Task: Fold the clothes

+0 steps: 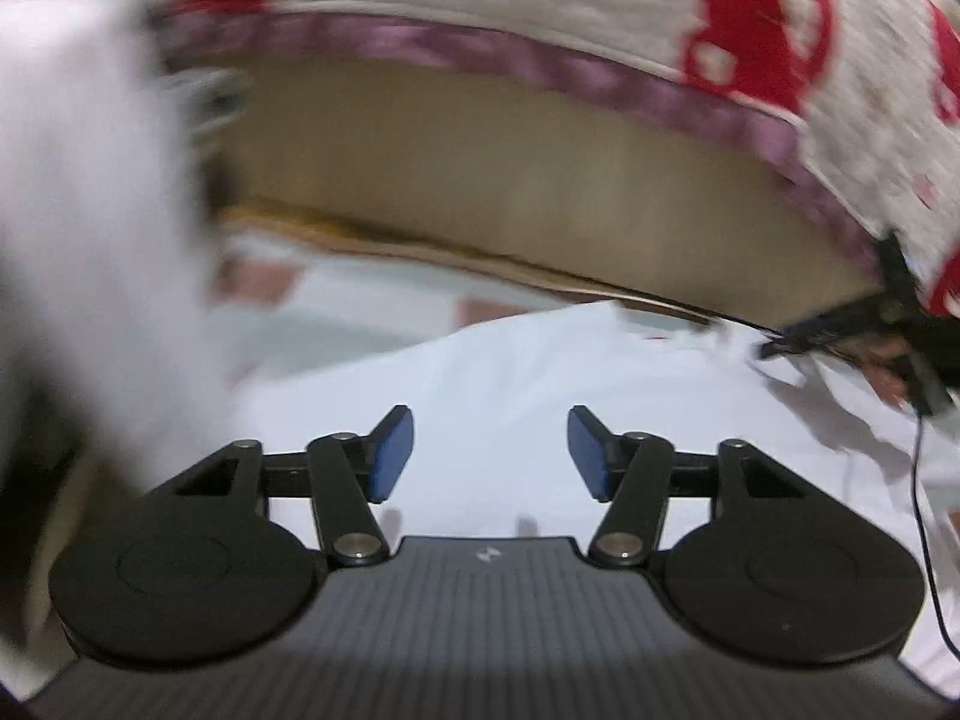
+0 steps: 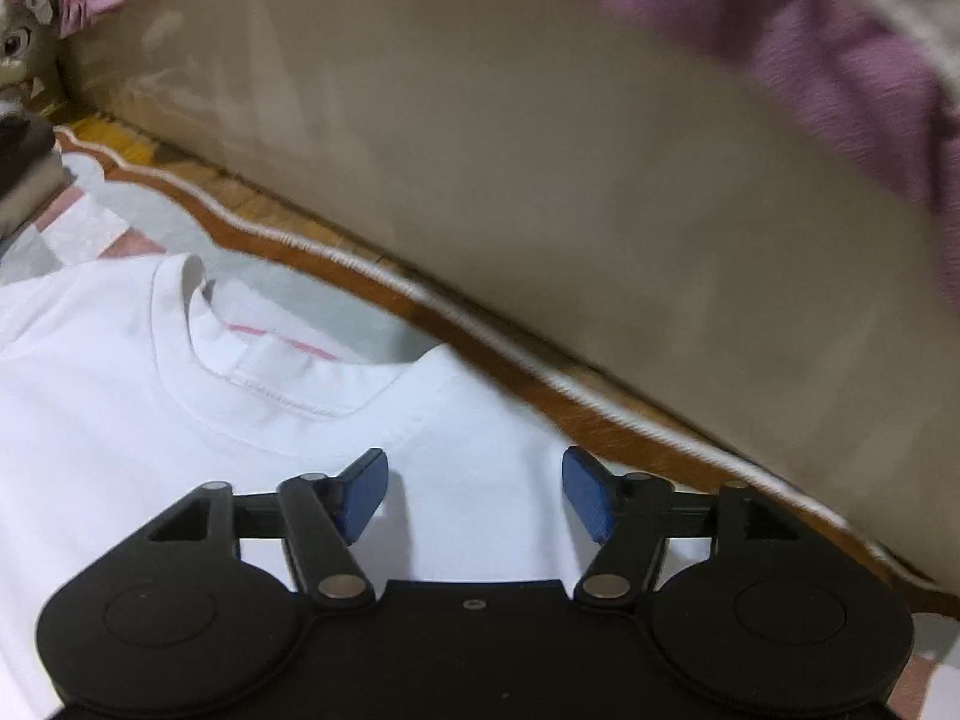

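I see soft indoor light and fisheye bending at the edges, with heavy motion blur smearing my left view's upper half.

ahead: bed base [image 2: 540, 180] blocks | over white shirt [image 2: 120, 420]: free

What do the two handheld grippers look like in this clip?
Both the left gripper and right gripper are matte black with round pivot discs, silver rivets and blue-padded fingers. The left has a ribbed body; a thin black cable hangs nearby.
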`<state>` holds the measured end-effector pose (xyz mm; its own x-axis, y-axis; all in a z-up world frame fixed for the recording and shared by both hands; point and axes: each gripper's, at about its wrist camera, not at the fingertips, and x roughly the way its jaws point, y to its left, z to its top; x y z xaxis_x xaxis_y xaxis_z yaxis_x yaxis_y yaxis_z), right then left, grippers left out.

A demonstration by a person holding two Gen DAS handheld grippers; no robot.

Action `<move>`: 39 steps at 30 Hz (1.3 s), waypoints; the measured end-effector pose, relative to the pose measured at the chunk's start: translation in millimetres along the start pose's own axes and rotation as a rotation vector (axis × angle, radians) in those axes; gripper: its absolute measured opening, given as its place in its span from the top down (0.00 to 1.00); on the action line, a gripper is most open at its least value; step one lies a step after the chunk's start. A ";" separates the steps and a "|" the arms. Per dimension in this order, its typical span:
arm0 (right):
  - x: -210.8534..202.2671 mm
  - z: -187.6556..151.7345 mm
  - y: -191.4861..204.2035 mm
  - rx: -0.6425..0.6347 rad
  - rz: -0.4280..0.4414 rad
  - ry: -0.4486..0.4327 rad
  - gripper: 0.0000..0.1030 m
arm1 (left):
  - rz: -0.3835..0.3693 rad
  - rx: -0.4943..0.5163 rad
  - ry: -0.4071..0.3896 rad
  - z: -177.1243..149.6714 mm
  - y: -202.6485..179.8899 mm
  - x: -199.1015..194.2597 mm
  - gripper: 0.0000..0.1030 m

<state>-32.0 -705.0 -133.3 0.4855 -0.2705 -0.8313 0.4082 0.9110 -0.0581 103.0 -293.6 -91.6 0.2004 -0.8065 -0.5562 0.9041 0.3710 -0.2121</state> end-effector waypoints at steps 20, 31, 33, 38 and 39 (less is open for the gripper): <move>22.0 -0.1 -19.2 -0.024 0.125 -0.006 0.88 | -0.118 0.292 0.349 54.8 -18.4 178.9 0.41; -24.8 -13.5 -9.9 0.066 -0.024 -0.230 0.98 | 0.049 0.579 0.232 36.1 -90.8 155.7 0.98; -18.2 -8.1 -11.2 0.049 0.019 -0.178 0.97 | 0.010 0.556 0.241 38.4 -88.7 158.1 0.95; -4.6 -8.2 -20.5 -0.025 -0.006 -0.156 0.57 | 0.022 0.468 0.218 39.5 -61.4 165.8 0.40; -3.4 -11.4 -26.1 -0.031 -0.027 -0.171 0.49 | 0.028 0.475 0.213 38.3 -56.2 168.9 0.40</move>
<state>-53.1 -724.3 -135.3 0.6005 -0.3415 -0.7230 0.3997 0.9113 -0.0985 100.4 -468.3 -142.9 0.1909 -0.6692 -0.7182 0.9809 0.1015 0.1662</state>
